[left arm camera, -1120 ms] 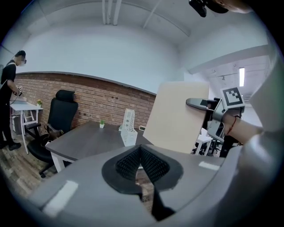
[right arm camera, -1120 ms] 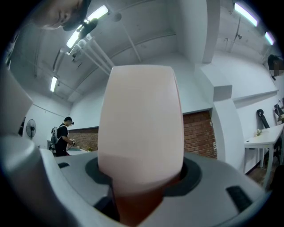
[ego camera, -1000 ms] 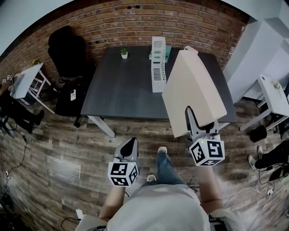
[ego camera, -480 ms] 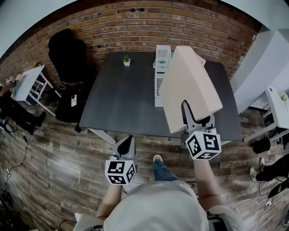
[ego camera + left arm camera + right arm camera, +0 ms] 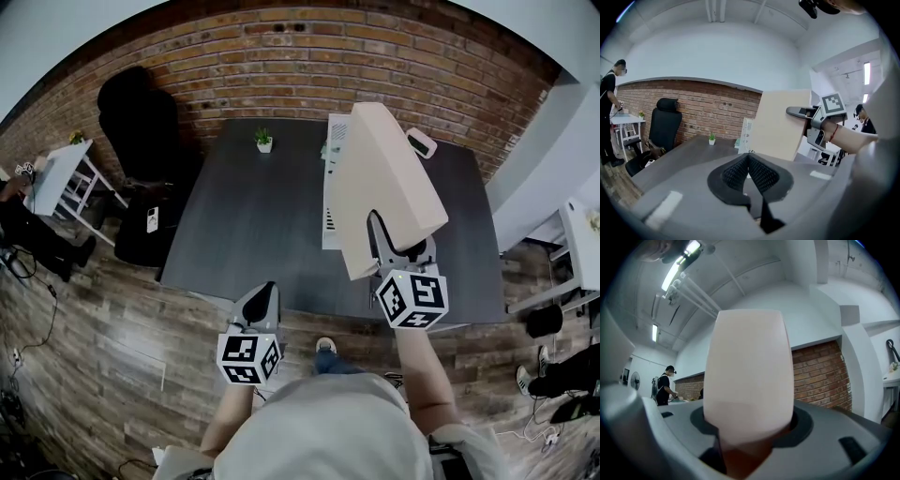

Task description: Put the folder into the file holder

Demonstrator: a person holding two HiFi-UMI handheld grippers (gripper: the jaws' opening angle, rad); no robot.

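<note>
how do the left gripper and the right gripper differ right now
The right gripper is shut on the beige folder; the left gripper is shut on nothing. The right gripper is raised over the dark table, beside the white file holder; the left gripper hangs lower, at the table's near edge. Both point toward the brick wall.

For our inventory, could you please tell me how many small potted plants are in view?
2. One green plant in a white pot stands on the dark grey table; a second plant sits on the white side table at left.
</note>
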